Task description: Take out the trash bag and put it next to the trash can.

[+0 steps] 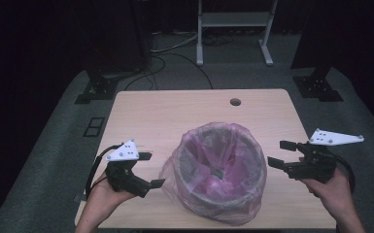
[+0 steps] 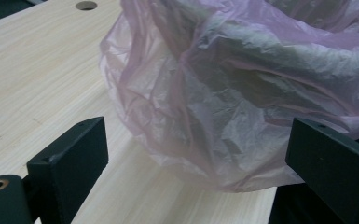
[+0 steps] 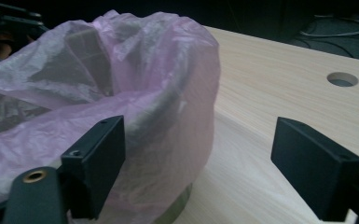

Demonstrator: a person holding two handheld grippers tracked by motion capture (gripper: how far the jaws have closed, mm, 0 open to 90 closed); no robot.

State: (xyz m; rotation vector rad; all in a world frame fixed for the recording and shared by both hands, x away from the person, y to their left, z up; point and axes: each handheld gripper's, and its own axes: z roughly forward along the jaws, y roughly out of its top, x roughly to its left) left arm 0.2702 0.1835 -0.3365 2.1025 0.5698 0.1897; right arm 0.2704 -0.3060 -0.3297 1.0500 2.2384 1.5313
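Both grippers flank the lined bin, jaws wide and empty.

High view: left gripper [image 1: 145, 170] and right gripper [image 1: 282, 153] either side of the bin [image 1: 218, 206], mid-table [image 1: 175, 104]. Gripper views: pink bag [image 2: 224, 107] overhangs the rim; pinch film only, evenly.

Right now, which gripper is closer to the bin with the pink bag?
Left. The left gripper sits just beside the bag's bulging side; the right gripper hangs slightly farther off the opposite side.
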